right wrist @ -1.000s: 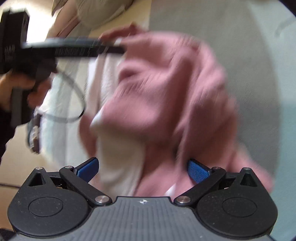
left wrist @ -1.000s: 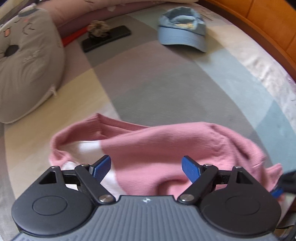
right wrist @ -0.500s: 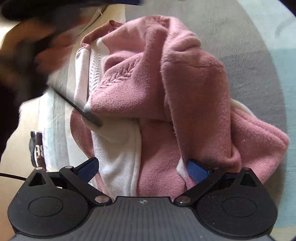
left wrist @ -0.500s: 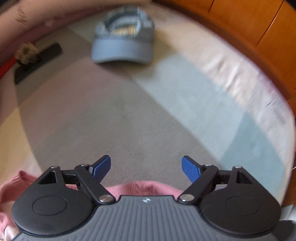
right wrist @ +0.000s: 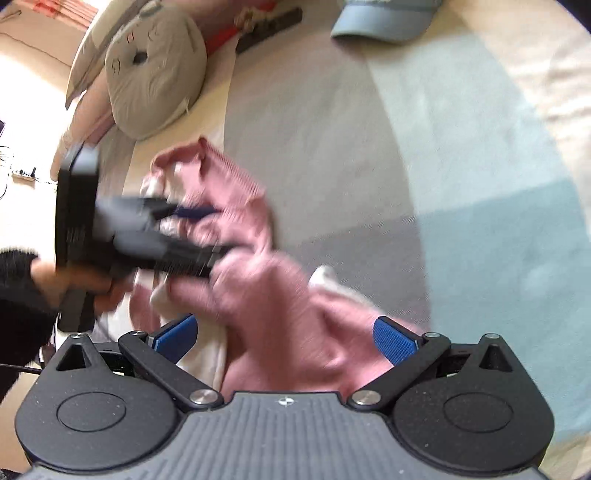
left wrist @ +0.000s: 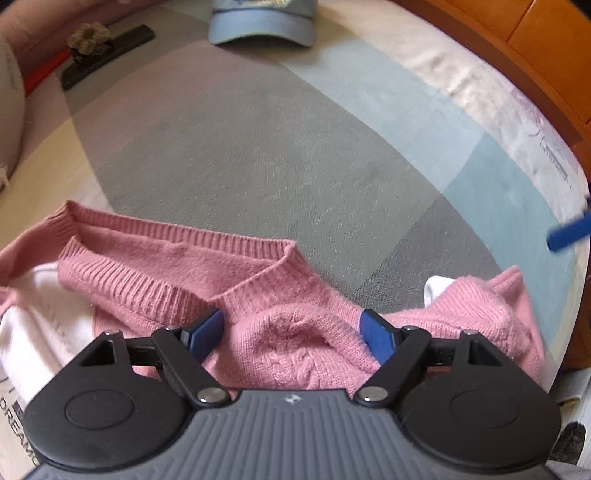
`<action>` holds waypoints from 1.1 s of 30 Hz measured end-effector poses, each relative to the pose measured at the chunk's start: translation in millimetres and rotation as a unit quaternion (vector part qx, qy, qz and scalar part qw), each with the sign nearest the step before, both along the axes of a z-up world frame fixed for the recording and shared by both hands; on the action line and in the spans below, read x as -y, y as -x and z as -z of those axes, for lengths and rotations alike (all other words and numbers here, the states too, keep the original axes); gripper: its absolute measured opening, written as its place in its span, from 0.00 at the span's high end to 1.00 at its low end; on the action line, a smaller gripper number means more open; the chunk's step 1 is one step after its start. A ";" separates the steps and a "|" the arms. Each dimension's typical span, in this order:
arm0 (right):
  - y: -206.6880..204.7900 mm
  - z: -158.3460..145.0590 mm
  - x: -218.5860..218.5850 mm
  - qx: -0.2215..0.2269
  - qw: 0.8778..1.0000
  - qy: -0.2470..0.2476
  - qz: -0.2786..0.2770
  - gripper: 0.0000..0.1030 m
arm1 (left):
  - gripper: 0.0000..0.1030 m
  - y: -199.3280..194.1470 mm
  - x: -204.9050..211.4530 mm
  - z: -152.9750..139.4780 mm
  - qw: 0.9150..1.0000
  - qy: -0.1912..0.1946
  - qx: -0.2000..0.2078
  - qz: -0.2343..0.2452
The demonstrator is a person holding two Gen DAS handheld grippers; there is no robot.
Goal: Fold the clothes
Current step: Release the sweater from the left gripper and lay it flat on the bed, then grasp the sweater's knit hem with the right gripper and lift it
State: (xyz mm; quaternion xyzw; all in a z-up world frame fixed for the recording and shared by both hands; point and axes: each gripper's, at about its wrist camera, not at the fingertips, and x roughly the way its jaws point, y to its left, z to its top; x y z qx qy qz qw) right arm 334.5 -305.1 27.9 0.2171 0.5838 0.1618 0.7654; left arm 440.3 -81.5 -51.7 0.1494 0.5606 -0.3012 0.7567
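A pink knitted sweater [left wrist: 177, 266] with white parts lies crumpled on the patchwork bedspread [left wrist: 258, 147]. My left gripper [left wrist: 291, 332] is open and low over it, with a hump of pink knit between its blue fingertips. In the right wrist view the sweater [right wrist: 273, 306] is blurred. My right gripper [right wrist: 286, 338] is open above its near end, with cloth showing between the fingers. The left gripper [right wrist: 147, 229] shows there too, held by a hand [right wrist: 74, 280] in a black sleeve, its fingers reaching into the sweater. One blue fingertip [left wrist: 569, 232] of the right gripper pokes in at the far right.
A light blue cap [left wrist: 262, 22] lies at the far side of the bed. A black flat object with a scrunchie [left wrist: 99, 48] lies far left, and a grey round cushion [right wrist: 155, 70] beside it. An orange wooden bed frame [left wrist: 517, 48] runs along the right edge.
The left gripper swung up toward the cap, then came back down onto the sweater. The right gripper tilted up from close over the sweater. Both stayed open.
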 end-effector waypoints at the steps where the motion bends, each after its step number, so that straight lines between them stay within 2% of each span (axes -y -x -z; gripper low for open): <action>1: -6.3 3.8 5.8 0.003 1.000 0.001 -0.001 0.00 | 0.22 -0.9 -2.5 -0.3 1.000 0.009 -0.002 -0.010; 4: -30.3 24.8 19.0 0.007 1.000 0.002 -0.003 0.00 | 0.22 -3.5 -8.1 0.0 0.999 0.029 -0.008 -0.030; 8: -62.9 61.1 25.8 0.005 1.000 -0.013 0.000 0.00 | 0.22 -3.0 -14.1 -1.4 0.999 0.040 -0.002 -0.031; 11: -88.9 82.3 20.7 -0.004 0.998 -0.070 0.001 0.00 | 0.21 2.3 -16.0 0.2 0.999 0.045 0.015 -0.024; 14: -111.0 96.6 8.3 -0.017 0.990 -0.141 -0.018 0.01 | 0.20 7.5 -17.9 1.6 0.998 0.051 0.032 -0.018; 18: -130.1 118.8 -16.1 -0.060 0.978 -0.188 -0.066 0.15 | 0.19 13.0 -21.3 1.7 0.997 0.060 0.049 -0.021; 23: -138.7 142.0 -39.9 -0.103 0.964 -0.220 -0.105 0.31 | 0.19 18.4 -24.6 3.4 0.995 0.072 0.065 -0.026; 26: -141.5 154.0 -45.7 -0.116 0.957 -0.244 -0.102 0.37 | 0.19 19.3 -27.9 5.0 0.994 0.082 0.071 -0.028; 31: -152.0 173.0 -44.8 -0.136 0.945 -0.288 -0.072 0.55 | 0.19 19.6 -32.0 6.5 0.992 0.095 0.076 -0.036; 33: -154.1 176.9 -46.3 -0.138 0.942 -0.298 -0.067 0.60 | 0.19 19.7 -32.4 7.2 0.992 0.097 0.077 -0.038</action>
